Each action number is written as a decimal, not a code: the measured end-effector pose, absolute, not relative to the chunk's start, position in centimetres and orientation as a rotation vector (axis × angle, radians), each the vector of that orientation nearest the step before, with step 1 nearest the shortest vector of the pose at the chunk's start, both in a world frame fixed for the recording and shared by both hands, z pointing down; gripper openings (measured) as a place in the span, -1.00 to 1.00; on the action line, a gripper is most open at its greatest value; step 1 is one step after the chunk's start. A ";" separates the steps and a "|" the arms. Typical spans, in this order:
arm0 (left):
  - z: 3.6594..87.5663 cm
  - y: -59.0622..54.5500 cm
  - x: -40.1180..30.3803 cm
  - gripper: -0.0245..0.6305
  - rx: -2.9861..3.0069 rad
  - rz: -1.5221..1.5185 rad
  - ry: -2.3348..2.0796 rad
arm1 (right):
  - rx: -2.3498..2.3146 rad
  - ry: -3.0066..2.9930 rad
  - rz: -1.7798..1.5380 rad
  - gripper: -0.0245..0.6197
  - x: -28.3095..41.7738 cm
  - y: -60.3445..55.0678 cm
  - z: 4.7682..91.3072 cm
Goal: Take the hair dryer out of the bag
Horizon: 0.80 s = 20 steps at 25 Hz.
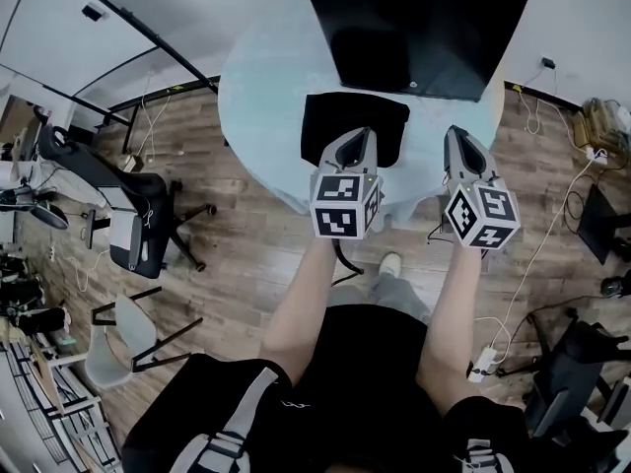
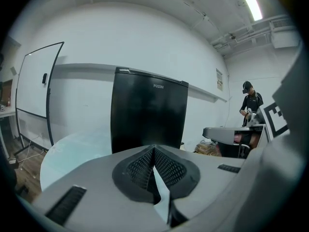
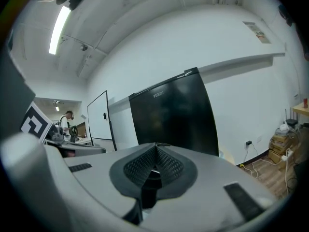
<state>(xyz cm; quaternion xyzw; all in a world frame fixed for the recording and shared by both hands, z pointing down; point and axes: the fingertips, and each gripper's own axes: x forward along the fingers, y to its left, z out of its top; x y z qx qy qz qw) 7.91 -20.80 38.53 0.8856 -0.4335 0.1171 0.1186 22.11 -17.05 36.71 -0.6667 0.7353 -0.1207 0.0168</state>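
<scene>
A black bag lies on the near part of a round pale-blue table; no hair dryer shows. My left gripper is shut with nothing in it, and its tips hang over the bag's near right part. My right gripper is also shut and bare, over the table's near right edge, to the right of the bag. In the left gripper view the left gripper has its jaws pressed together, facing the table. In the right gripper view the right gripper is likewise shut. The bag is hidden in both gripper views.
A black fridge stands behind the table, also seen as the fridge and the fridge. A black office chair and a grey chair stand at the left. Cables and a power strip lie on the floor at the right. A whiteboard stands at the far left.
</scene>
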 end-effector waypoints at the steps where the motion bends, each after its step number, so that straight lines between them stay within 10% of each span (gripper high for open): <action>1: 38.7 -21.1 8.1 -0.88 2.587 0.345 -1.274 | -2.065 2.297 -0.370 -0.92 22.2 -17.6 36.7; 20: 44.4 -25.1 9.5 -0.61 2.520 0.590 -1.279 | -2.005 2.436 -0.458 -0.92 21.6 -21.8 39.4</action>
